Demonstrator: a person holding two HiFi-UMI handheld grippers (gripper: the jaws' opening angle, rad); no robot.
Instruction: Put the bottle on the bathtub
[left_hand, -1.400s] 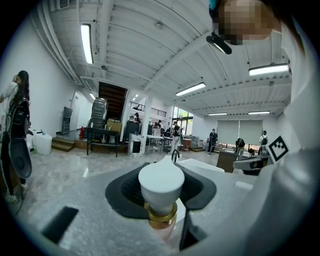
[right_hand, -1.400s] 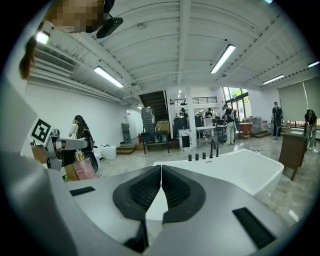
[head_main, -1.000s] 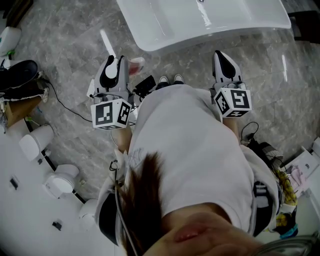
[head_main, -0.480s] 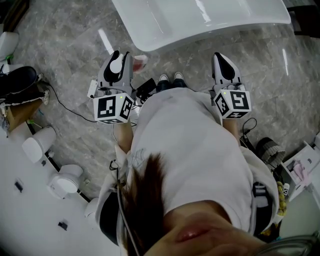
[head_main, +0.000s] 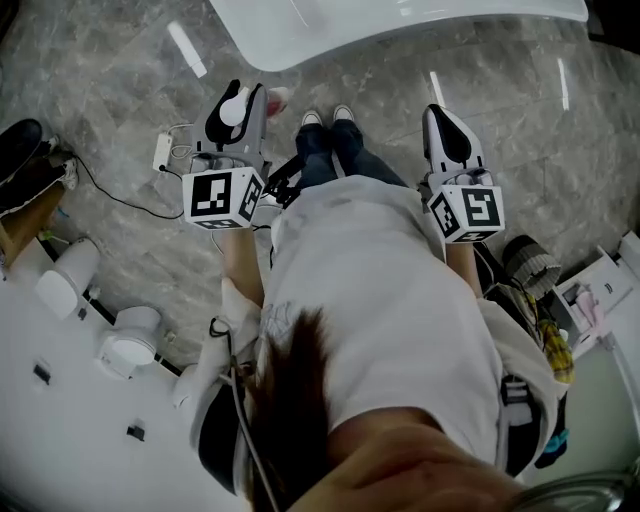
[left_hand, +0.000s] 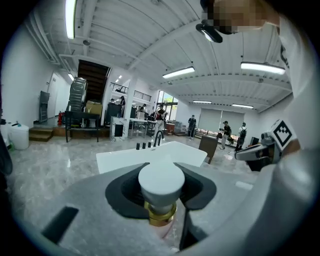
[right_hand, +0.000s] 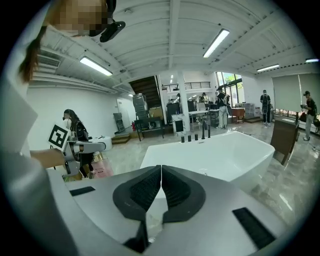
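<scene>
The left gripper (head_main: 245, 93) is clamped on the bottle (left_hand: 161, 182). In the left gripper view its dark pads (left_hand: 122, 190) sit against either side of the bottle, just under the round white cap (left_hand: 161, 177). The cap stands up between the jaws, with a gold collar (left_hand: 161, 214) under it and a pale pink body running down out of sight below.

The bottle is not on the white bathtub (head_main: 400, 22). It is held in the air short of the bathtub's near end, over the grey marble floor (head_main: 120, 90). In the head view a bit of the pink body shows beside the left gripper's tip, close to the bathtub's curved near edge but clear of it. From the left gripper's camera the bathtub lies straight ahead beyond the cap, with floor between them.

The right gripper (right_hand: 160, 172) is clenched with nothing in it. Its ribbed pads meet along a thin line, and only the bathtub's near wall shows past them. It also hangs short of the bathtub's near end, further along that edge from the bottle. The person's shoes (head_main: 328, 117) stand on the floor between the two grippers, toes pointing at the bathtub.

A row of black taps (right_hand: 196, 136) stands on the bathtub's far rim. The bottle is well apart from them, on the near side.
</scene>
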